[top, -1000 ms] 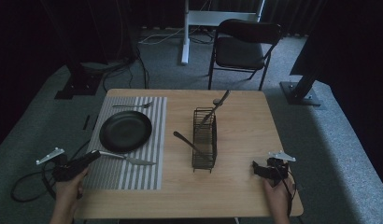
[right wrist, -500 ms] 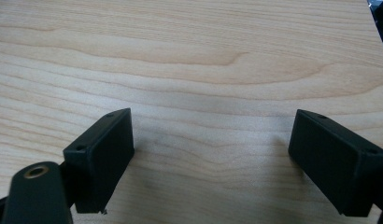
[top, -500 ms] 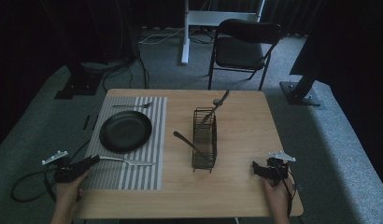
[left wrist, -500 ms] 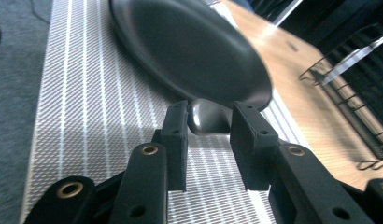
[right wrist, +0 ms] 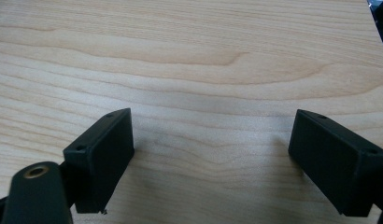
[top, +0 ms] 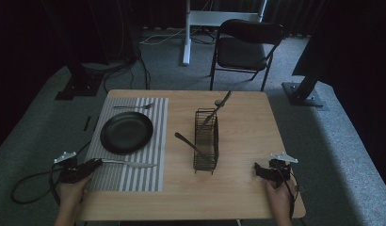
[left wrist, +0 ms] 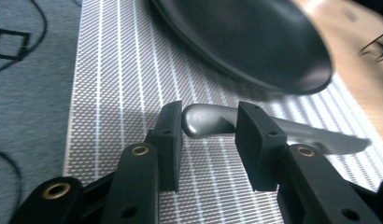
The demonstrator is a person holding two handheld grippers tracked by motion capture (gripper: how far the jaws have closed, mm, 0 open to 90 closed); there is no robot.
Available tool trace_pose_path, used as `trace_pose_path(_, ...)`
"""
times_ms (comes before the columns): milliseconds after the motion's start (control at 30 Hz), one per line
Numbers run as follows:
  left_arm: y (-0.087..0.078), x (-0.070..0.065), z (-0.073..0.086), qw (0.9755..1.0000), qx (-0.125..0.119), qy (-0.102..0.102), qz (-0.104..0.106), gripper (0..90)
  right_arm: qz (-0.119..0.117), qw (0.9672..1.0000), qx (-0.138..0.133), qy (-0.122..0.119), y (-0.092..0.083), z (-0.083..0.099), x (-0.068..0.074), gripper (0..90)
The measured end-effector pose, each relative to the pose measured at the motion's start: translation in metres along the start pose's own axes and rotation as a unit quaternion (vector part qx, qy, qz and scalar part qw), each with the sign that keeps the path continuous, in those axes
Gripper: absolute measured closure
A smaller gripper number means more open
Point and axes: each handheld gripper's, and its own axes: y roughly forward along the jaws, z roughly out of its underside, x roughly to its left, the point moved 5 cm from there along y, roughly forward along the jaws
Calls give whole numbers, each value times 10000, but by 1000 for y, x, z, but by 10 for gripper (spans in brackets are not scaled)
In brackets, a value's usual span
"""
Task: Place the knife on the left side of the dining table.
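Two open fingers [left wrist: 167, 140] of the left gripper [left wrist: 208, 140] straddled the knife's [top: 130, 164] handle end (blade running rightward along the striped mat [top: 148, 136]); the right gripper [top: 269, 170] idled open on the desk [top: 238, 188], well apart.

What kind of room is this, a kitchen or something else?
Probably a recording studio or lab, not a kitchen: dark curtains, cables on the carpet, a folding chair, and one table staged with a plate.
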Motion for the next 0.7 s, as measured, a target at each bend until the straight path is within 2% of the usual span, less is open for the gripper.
trace_pose_path(133,-1,0,0,9999,-94,24,-29,595,2,10000,5,-2,0,0,0,132)
trace_pose_path(233,-4,-3,0,9997,-140,116,-131,574,4,10000,6,-2,0,0,0,132)
trace_pose_path(333,-3,-7,3,9996,-94,195,-164,496,4,10000,6,-1,0,0,0,132)
trace_pose_path(367,-3,-7,3,9996,-94,195,-164,495,4,10000,6,-1,0,0,0,132)
trace_pose_path(567,-3,-21,15,9979,14,547,-343,416,3,10000,5,-1,0,0,0,132)
trace_pose_path(600,-3,-21,15,9979,14,547,-343,391,3,10000,5,-1,0,0,0,132)
trace_pose_path(633,-4,-30,20,9972,18,650,-363,391,4,10000,6,0,0,0,0,132)
trace_pose_path(700,-6,-36,23,9968,46,692,-405,329,3,10000,5,-1,0,0,0,132)
